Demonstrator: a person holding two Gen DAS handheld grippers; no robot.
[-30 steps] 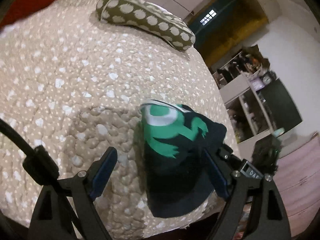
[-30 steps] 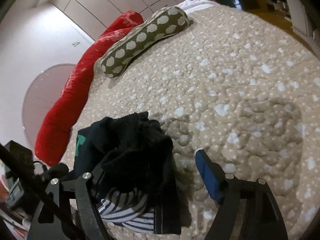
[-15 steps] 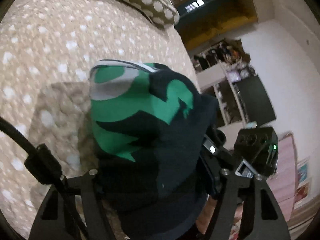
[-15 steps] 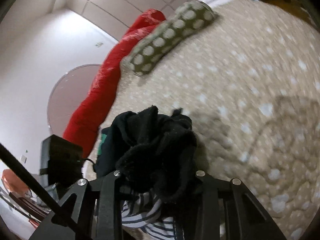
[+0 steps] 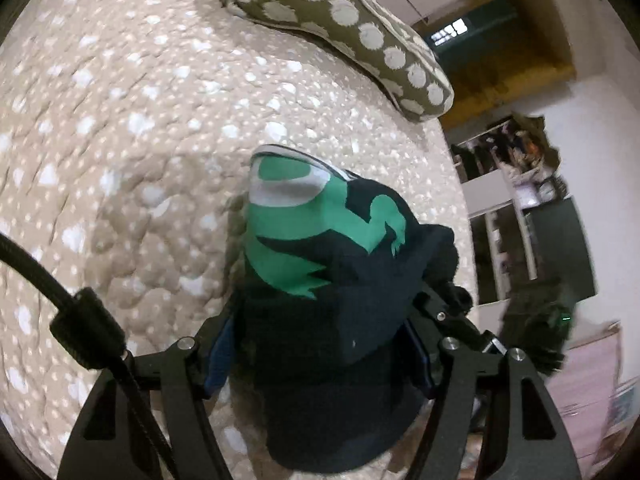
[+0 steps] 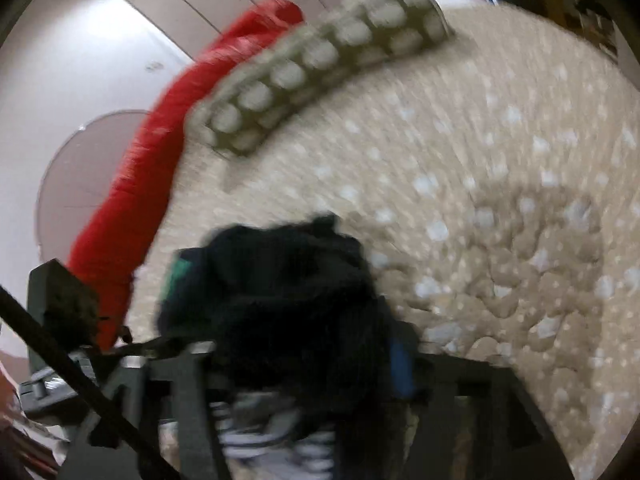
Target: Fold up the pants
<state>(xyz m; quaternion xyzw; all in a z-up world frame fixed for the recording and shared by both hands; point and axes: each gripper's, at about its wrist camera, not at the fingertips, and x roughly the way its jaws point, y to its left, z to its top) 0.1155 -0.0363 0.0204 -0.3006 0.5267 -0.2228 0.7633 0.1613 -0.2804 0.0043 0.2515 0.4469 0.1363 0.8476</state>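
The pants (image 5: 320,240) are a bunched dark bundle with a green and white print, lifted at the near edge of the bed. My left gripper (image 5: 318,332) is shut on the bundle's left side, its blue pads (image 5: 220,352) pressed into the cloth. In the blurred right wrist view the same bundle (image 6: 288,280) shows as black fleecy cloth filling my right gripper (image 6: 300,356). Its jaws are opening, and the cloth still touches the blue pad (image 6: 400,360). A striped piece of fabric (image 6: 280,440) hangs under the bundle.
A beige quilted bedspread with white dots (image 5: 120,120) covers the bed. A long olive pillow with white spots (image 5: 340,20) lies at the far side, with a red blanket (image 6: 160,160) beyond it. Shelves (image 5: 516,216) and a dark doorway stand off the bed's right side.
Both grippers went from open beside the bundle to closed around it. They then moved across the bed's edge with it, and the right view is now blurred.
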